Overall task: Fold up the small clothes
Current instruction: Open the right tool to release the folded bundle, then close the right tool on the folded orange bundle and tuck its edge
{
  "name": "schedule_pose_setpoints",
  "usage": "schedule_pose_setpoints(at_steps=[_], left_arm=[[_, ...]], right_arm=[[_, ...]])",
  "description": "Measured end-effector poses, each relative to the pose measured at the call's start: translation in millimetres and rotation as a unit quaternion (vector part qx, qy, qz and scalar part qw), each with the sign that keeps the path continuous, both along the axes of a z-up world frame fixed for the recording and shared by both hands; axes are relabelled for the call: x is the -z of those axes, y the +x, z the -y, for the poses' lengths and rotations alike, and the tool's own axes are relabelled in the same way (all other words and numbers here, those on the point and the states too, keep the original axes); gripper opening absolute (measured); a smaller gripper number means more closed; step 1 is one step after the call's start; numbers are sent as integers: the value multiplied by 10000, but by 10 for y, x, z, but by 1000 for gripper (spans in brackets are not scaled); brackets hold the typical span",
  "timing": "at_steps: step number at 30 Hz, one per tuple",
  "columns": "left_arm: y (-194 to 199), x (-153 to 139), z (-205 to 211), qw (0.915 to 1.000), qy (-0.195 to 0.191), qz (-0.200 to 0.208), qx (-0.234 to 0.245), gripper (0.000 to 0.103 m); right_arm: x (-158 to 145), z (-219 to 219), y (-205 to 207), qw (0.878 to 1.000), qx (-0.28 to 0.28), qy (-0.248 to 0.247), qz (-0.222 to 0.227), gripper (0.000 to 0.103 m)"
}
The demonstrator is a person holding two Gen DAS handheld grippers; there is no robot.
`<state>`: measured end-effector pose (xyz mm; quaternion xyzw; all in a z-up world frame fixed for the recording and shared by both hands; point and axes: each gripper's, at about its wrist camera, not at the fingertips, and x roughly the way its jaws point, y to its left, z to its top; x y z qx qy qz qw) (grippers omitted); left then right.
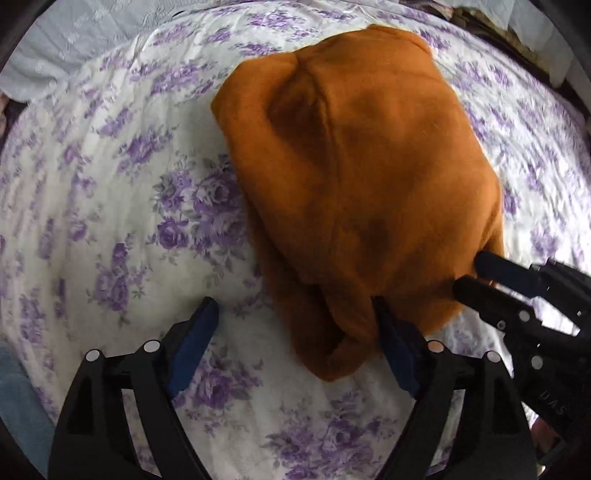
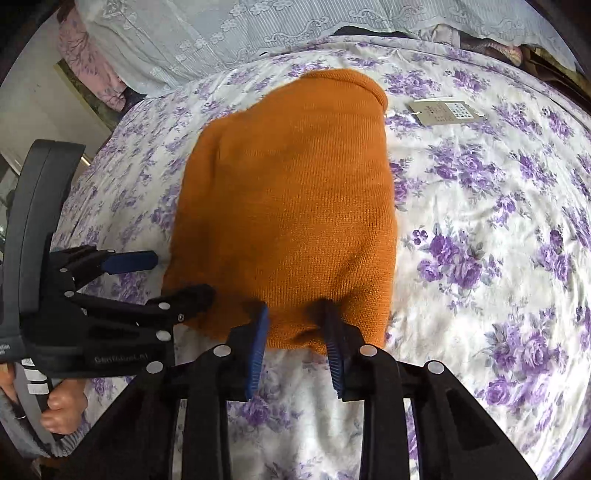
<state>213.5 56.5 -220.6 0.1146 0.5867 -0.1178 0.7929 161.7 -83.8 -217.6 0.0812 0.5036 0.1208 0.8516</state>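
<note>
An orange knitted garment (image 1: pixel 362 177) lies folded on a bed sheet with purple flowers (image 1: pixel 110 192). My left gripper (image 1: pixel 295 314) is open at the garment's near left corner, with one finger at the cloth's edge. My right gripper (image 2: pixel 295 317) is partly open, and its two fingers straddle the garment's (image 2: pixel 291 206) near hem. In the left wrist view the right gripper (image 1: pixel 469 273) comes in from the right, its fingers close together on the hem. In the right wrist view the left gripper (image 2: pixel 173 273) is open at the left.
A paper tag (image 2: pixel 443 110) lies on the floral sheet (image 2: pixel 480 240) to the right of the garment's far end. A white lace cloth (image 2: pixel 221 33) runs along the far edge of the bed. The bed's left edge and a wall show at far left.
</note>
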Motion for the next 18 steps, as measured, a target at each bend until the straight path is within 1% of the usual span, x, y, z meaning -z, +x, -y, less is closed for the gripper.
schedule_pose_setpoints(at_steps=[2, 5, 6, 8, 10, 11, 12, 14, 16, 17, 18], left_arm=[[-26, -78, 7, 10000, -1, 28, 13, 81], [-37, -335, -74, 9992, -304, 242, -91, 81], [-26, -412, -93, 9985, -435, 323, -113, 81], [30, -557, -105, 9965, -644, 490, -187, 81], [102, -589, -60, 9954, -788, 496, -205, 82], [146, -572, -13, 9953, -844, 447, -178, 82], [185, -510, 33, 9958, -812, 382, -176, 82], [237, -313, 108, 9972, -709, 151, -188, 82], [297, -21, 139, 9970, -658, -248, -318, 89], [294, 76, 130, 9964, -672, -305, -410, 95], [276, 78, 144, 9969, -665, -200, -383, 97]], right_arm=[[-53, 48, 2, 9999, -9, 109, 1, 29], [-269, 228, -13, 9980, 212, 542, 252, 30], [-363, 289, 40, 9968, 284, 638, 384, 30], [-464, 377, 219, 9952, 383, 750, 491, 30], [-532, 413, 415, 9943, 479, 768, 568, 30], [-548, 433, 536, 9937, 531, 785, 602, 30], [-549, 450, 646, 9930, 576, 828, 621, 30], [-519, 476, 872, 9916, 692, 912, 601, 30], [-444, 468, 1064, 9910, 793, 942, 525, 30], [-382, 469, 1144, 9909, 842, 950, 455, 30], [-320, 472, 1215, 9909, 882, 944, 371, 30]])
